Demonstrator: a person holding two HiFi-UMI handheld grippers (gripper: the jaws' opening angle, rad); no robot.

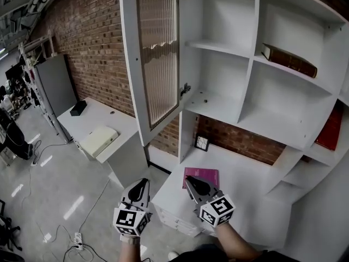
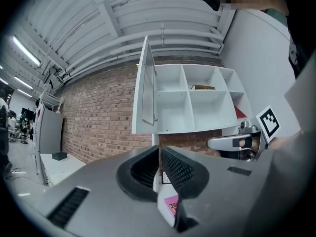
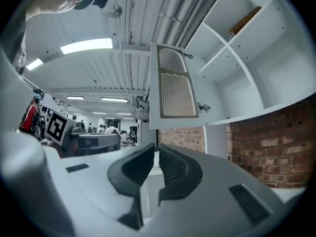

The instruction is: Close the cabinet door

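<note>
Head view: cabinet door [image 1: 155,59] (white, ribbed glass) stands open.

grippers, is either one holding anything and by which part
Nothing is held: the left gripper and the right gripper both have jaws shut and empty, away from the open cabinet door.

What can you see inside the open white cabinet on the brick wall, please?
A brown book lies on an upper shelf of the cabinet. Something red sits in a right-hand compartment, partly hidden by the shelving. The other compartments in view look bare.
</note>
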